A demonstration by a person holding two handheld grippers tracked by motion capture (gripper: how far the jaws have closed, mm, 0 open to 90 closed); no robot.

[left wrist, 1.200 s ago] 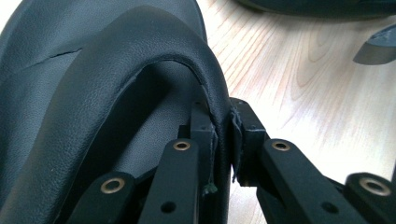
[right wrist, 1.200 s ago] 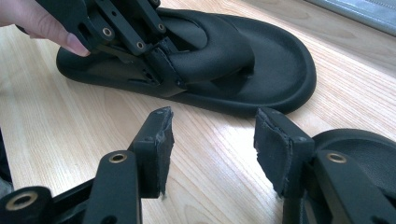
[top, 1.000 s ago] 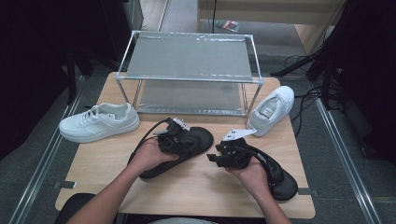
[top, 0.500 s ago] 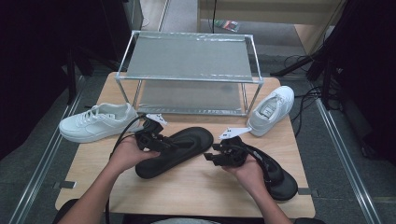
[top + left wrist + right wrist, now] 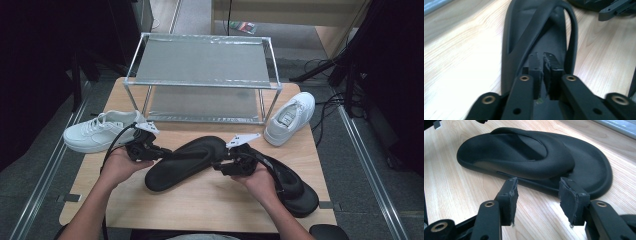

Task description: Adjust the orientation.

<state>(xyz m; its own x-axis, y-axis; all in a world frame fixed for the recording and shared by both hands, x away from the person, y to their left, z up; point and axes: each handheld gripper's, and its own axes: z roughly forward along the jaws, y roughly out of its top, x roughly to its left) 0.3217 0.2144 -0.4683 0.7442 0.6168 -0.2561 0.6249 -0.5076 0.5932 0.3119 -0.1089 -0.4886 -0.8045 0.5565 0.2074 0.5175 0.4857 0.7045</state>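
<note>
A black flip-flop (image 5: 190,161) (image 5: 524,152) lies sole-down in the middle of the wooden table (image 5: 210,207). My left gripper (image 5: 167,152) (image 5: 543,62) reaches in from its left end. It is shut, with the pads pressed together over the footbed (image 5: 554,37) between the two straps and nothing visibly pinched. My right gripper (image 5: 216,165) (image 5: 537,192) is open, low over the table at the flip-flop's right side, its fingertips just short of the sole edge. A second black flip-flop (image 5: 295,187) lies under my right hand.
A white sneaker (image 5: 100,131) sits at the table's left edge and another (image 5: 291,117) at the right. A two-shelf metal rack (image 5: 200,67) stands across the back. Bare wood lies along the front edge.
My left gripper has drawn back to the left, from above the flip-flop's middle to its left end. The flip-flop has stayed in place and the right gripper has hardly moved.
</note>
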